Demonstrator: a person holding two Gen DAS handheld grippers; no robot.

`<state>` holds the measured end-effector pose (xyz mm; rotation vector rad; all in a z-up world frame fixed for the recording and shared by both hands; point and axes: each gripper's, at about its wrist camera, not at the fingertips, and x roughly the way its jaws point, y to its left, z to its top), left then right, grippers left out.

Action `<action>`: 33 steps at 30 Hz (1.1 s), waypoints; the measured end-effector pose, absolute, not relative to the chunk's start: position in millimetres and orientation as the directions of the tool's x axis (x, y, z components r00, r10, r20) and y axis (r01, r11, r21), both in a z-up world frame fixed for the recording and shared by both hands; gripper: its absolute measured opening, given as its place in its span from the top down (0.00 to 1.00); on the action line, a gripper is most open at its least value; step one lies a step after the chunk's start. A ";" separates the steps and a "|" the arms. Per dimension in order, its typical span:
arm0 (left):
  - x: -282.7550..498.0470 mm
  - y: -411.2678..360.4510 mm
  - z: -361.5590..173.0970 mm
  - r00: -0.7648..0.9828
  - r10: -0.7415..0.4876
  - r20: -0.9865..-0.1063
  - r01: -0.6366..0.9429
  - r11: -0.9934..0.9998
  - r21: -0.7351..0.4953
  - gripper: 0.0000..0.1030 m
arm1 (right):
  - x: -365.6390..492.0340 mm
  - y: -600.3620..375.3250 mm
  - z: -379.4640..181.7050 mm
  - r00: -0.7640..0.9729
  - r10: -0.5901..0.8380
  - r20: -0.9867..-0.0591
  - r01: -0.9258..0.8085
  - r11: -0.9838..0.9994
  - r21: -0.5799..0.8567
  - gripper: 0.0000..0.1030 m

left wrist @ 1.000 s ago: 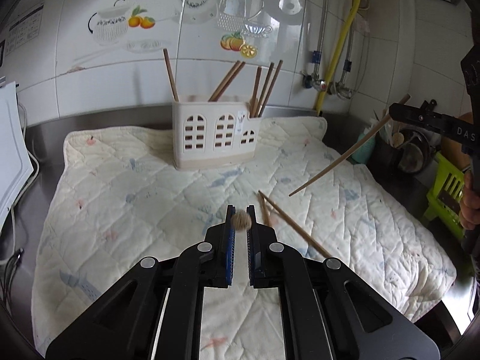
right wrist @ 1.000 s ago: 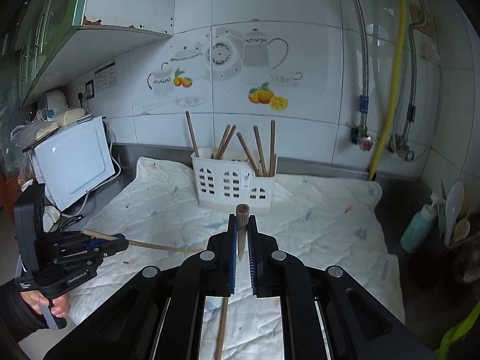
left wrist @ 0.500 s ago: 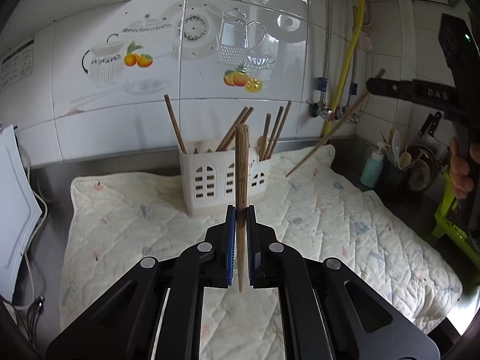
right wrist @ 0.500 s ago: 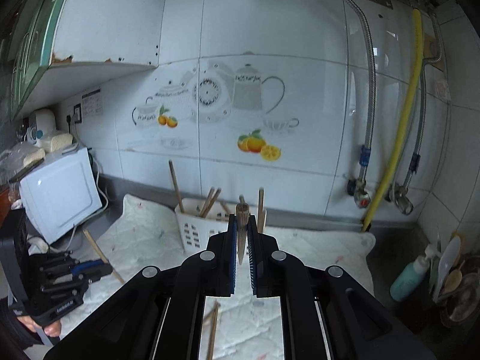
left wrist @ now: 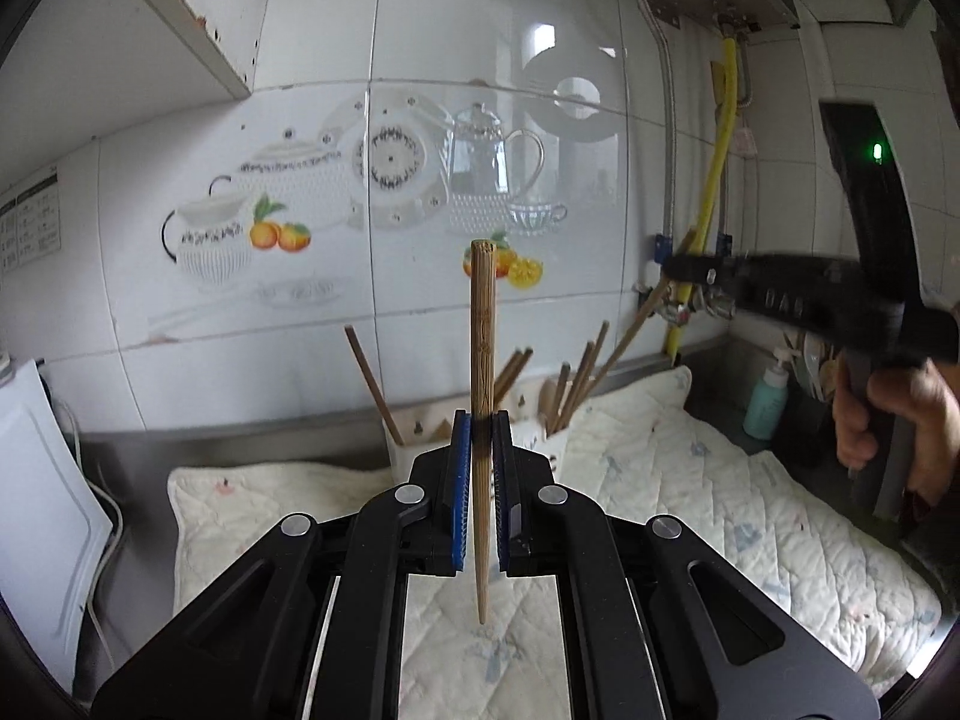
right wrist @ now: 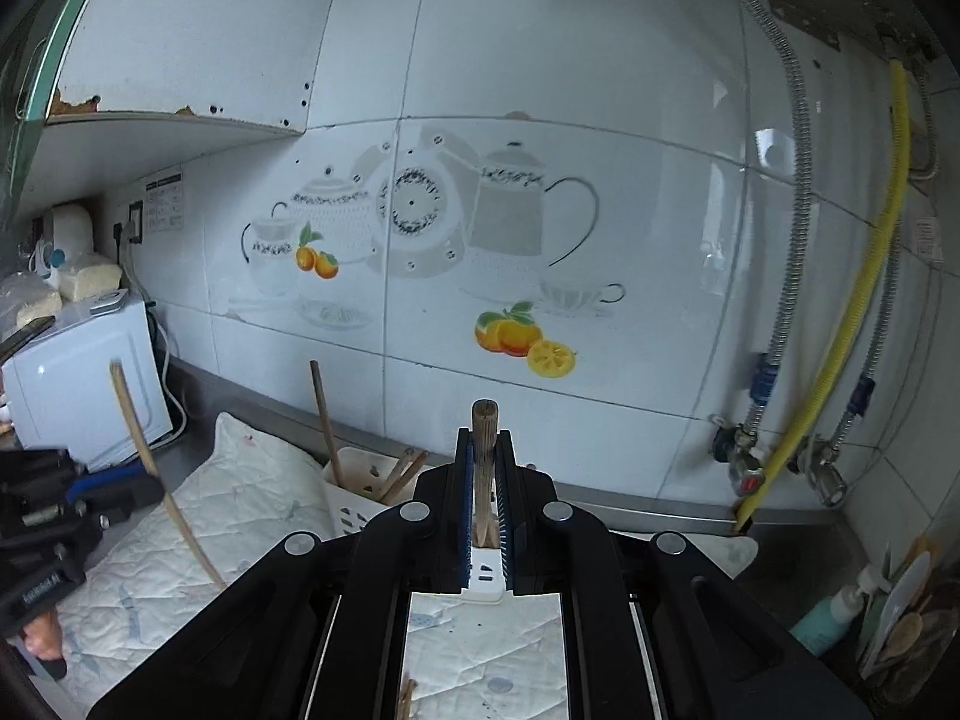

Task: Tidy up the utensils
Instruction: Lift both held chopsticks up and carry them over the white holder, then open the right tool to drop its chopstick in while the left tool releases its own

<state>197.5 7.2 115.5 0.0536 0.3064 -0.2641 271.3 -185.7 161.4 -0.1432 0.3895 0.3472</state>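
Observation:
My left gripper [left wrist: 478, 420] is shut on a wooden chopstick [left wrist: 482, 324] held upright, thick end up. Behind it stands the white utensil holder [left wrist: 414, 438] with several chopsticks in it. My right gripper [right wrist: 484, 441] is shut on another chopstick [right wrist: 483, 420], raised above the holder [right wrist: 354, 501]. In the left wrist view the right gripper [left wrist: 684, 269] is at the right, its chopstick [left wrist: 630, 330] angled down toward the holder's right end. In the right wrist view the left gripper [right wrist: 138, 489] is at the left, holding its chopstick [right wrist: 159, 474].
A quilted white cloth [left wrist: 690, 480] covers the steel counter. A white microwave [right wrist: 78, 384] stands at the left. A teal bottle [left wrist: 765, 399] and a utensil jar [right wrist: 906, 630] stand at the right. A tiled wall with pipes [right wrist: 792, 240] is behind. One chopstick [right wrist: 407, 699] lies on the cloth.
Both grippers have risen and tilted up with their chopsticks. The right gripper's chopstick has moved closer to the holder's right end.

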 end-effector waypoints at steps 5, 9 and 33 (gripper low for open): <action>211.0 3.9 143.2 0.940 -0.240 -0.244 0.254 0.967 0.027 0.95 | 287.5 -176.3 151.2 0.871 0.285 -0.401 -0.357 0.927 -0.115 0.93; 227.4 1.5 167.7 0.955 -0.227 -0.193 0.238 0.971 0.035 0.95 | 297.1 -173.8 145.3 0.871 0.286 -0.399 -0.359 0.925 -0.122 0.93; 325.8 -5.7 181.8 0.975 -0.183 -0.126 0.185 0.983 0.000 0.95 | 335.5 -170.9 150.8 0.871 0.300 -0.389 -0.376 0.917 -0.135 0.93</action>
